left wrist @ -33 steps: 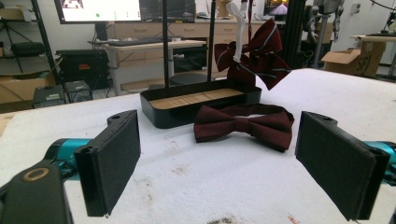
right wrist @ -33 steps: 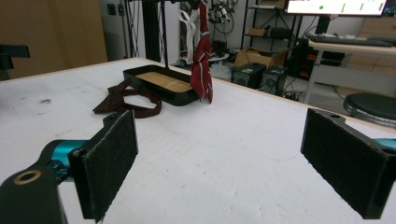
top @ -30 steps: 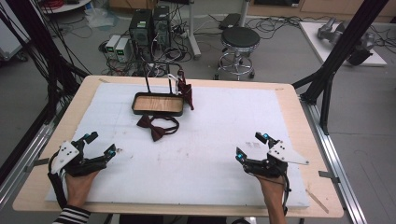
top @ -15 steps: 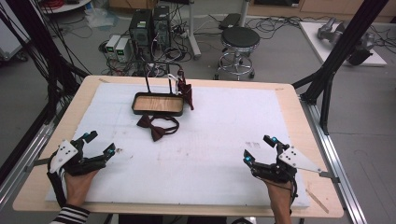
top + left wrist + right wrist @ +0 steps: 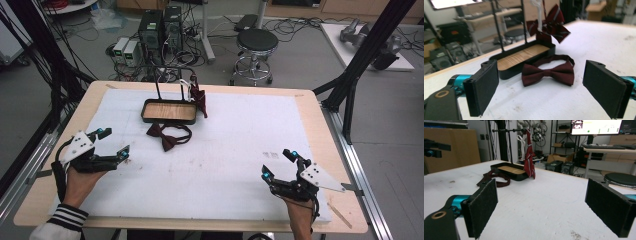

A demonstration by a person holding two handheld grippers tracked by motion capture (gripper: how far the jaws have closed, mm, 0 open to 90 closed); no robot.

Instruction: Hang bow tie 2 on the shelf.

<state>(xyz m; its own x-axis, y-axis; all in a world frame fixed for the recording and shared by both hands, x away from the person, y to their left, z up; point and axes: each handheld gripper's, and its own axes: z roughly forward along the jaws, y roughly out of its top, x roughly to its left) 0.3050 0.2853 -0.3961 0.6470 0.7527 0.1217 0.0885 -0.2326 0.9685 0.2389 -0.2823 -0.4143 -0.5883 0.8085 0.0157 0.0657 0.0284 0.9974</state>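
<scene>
A dark red bow tie (image 5: 167,136) (image 5: 548,72) (image 5: 495,178) lies flat on the white mat, just in front of a black tray with a wooden floor (image 5: 169,111) (image 5: 524,56) (image 5: 510,170). A striped red bow tie (image 5: 199,97) (image 5: 550,26) (image 5: 529,160) hangs from the thin rack that rises out of the tray. My left gripper (image 5: 115,142) (image 5: 549,87) hovers open at the mat's left side, pointing at the flat bow tie from a short distance. My right gripper (image 5: 278,164) (image 5: 544,205) stands open near the front right, far from both ties, jaws empty.
The white mat (image 5: 240,130) covers most of the wooden table (image 5: 310,100). Behind the table stand a stool (image 5: 256,42) and computer cases (image 5: 160,25) on the floor. Black frame poles (image 5: 367,55) rise at the right, and cables hang at the left.
My left gripper has lifted and moved a little toward the flat bow tie. The right gripper has barely shifted. Both ties and the tray lie as before.
</scene>
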